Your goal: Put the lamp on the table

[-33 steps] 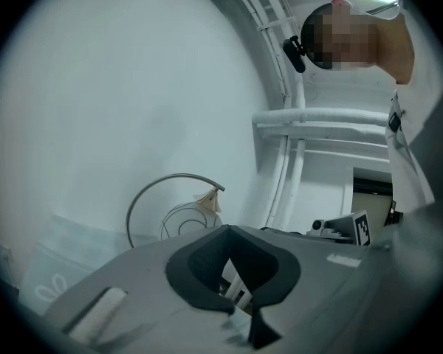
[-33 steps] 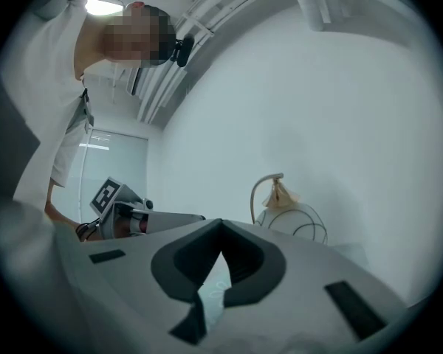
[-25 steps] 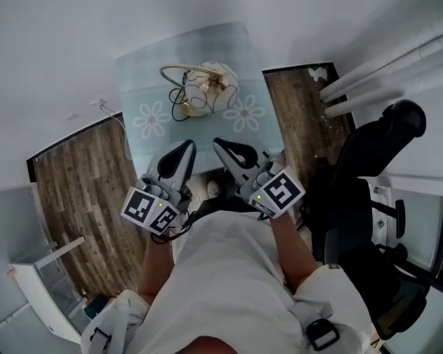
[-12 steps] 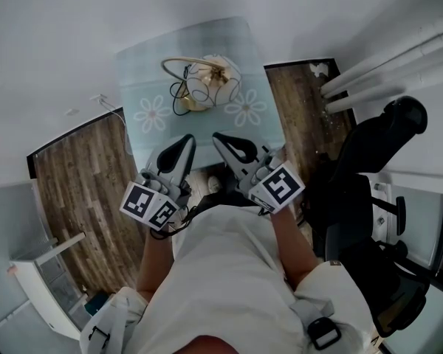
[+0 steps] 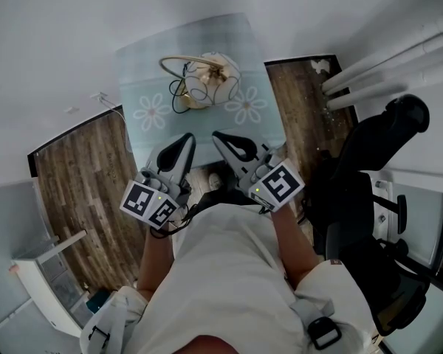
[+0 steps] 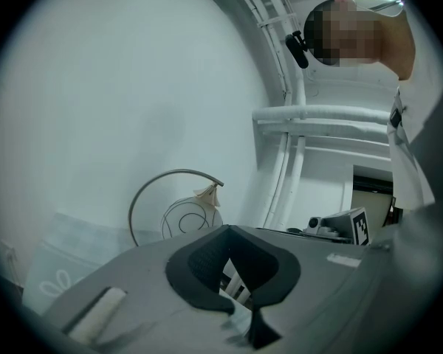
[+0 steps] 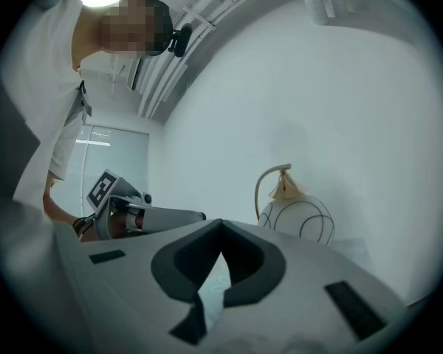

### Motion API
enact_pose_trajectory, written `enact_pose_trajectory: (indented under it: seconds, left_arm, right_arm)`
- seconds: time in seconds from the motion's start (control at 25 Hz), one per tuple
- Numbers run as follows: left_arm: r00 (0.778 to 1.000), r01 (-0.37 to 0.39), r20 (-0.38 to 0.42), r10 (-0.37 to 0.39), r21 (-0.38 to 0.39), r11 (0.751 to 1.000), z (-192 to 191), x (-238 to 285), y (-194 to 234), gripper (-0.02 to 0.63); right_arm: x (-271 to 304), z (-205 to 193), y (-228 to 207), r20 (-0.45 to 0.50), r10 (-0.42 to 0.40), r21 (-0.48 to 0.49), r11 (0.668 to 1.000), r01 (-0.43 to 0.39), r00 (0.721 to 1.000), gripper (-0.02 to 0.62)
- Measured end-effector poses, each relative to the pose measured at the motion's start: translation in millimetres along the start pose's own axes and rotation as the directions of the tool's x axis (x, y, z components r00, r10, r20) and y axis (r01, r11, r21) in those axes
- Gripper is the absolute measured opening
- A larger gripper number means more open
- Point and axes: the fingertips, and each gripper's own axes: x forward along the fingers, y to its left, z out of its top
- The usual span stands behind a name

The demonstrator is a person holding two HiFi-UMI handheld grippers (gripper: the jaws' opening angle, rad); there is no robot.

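From the head view, the lamp [image 5: 199, 83] stands on the table [image 5: 144, 57]. It sits toward the far middle of the pale blue-green cloth, between two white flower prints. You can see its gold arm arching over, a white globe shade laced with dark wire, and a dark cord looped at its left side. Nearer the person, both tools hover side by side over the table's near edge, clear of the lamp. The left tool [image 5: 185, 140] has its dark tips pressed together, and the right tool [image 5: 217, 139] is the same, tips closed and nothing in them. The marker cubes sit back by the person's wrists. There is wood floor [image 5: 81, 190] either side of the table, a black office chair [image 5: 384, 146] off to the right and white pipes [image 5: 384, 68] along the wall.

In the left gripper view, the left tool [image 6: 227, 231] has its jaws closed to a point, carrying nothing. Beyond them the lamp [image 6: 192, 214] stands upright against the white wall, its arm curving up and over to the small cone above the globe. The other tool's marker cube peeks in at the right.

In the right gripper view, the right tool [image 7: 221, 226] is also closed and empty. The lamp [image 7: 295, 214] stands ahead and to the right, with the left tool reaching in from the left.
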Motion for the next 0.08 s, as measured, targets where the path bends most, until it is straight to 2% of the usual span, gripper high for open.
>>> enact_pose_trajectory:
  seconds: [0.08]
  left_arm:
    - [1.000,-0.001,-0.003,0.001,0.000,1.000,-1.7,0.7,0.7,0.000]
  right_arm:
    - [-0.2,-1.8,-0.4,-0.005,0.000,0.005,1.000,0.000,1.000,-0.003]
